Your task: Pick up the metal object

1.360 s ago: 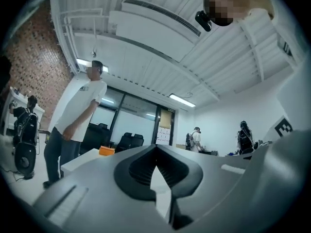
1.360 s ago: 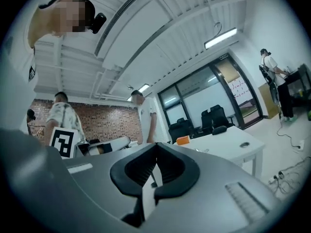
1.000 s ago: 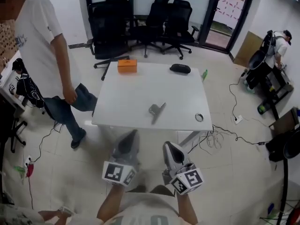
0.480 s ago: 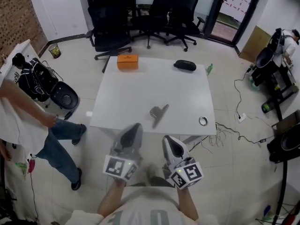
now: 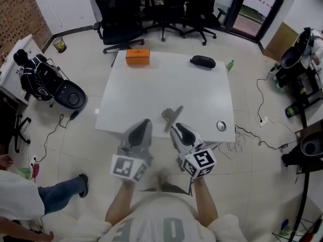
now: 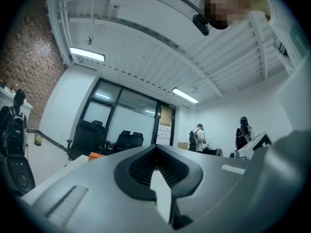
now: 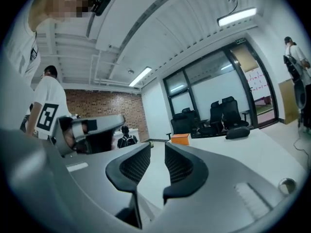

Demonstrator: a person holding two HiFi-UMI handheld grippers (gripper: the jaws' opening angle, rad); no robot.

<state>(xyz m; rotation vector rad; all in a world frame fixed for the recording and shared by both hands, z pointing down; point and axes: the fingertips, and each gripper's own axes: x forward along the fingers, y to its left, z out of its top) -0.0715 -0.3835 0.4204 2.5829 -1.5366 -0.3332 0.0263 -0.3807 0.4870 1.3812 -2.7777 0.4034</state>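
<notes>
**A:** Approach to the table. Where does the metal object lie, and why there?

**B:** It lies flat on the table top, close to the front edge and about midway along it, with bare surface all round. As a judgement, it is set apart from everything else so that jaws coming from the front edge meet nothing but the object.

**A:** How are the two grippers held?

**B:** Both are at the table's front edge, side by side, pointing across the table. The right gripper is the nearer to the object and no contact shows. Its jaws have just been opening and stand a little apart, with only table top between them. As a judgement, it is being readied for the pick. The left gripper is clenched with its tips together and empty, to the left of the object. As a judgement, it is only carried alongside.

**A:** And the remaining things?

**B:** They sit at the table's margins. The orange box is at the far edge towards the left, and the black case is at the far edge towards the right. The small ring is by the front right corner. That probably leaves the front middle free for working.

**A:** Counts?

**B:** Metal object, one. Orange box, one. Black case, one. Ring, one. Table, one. Grippers, two.
</notes>
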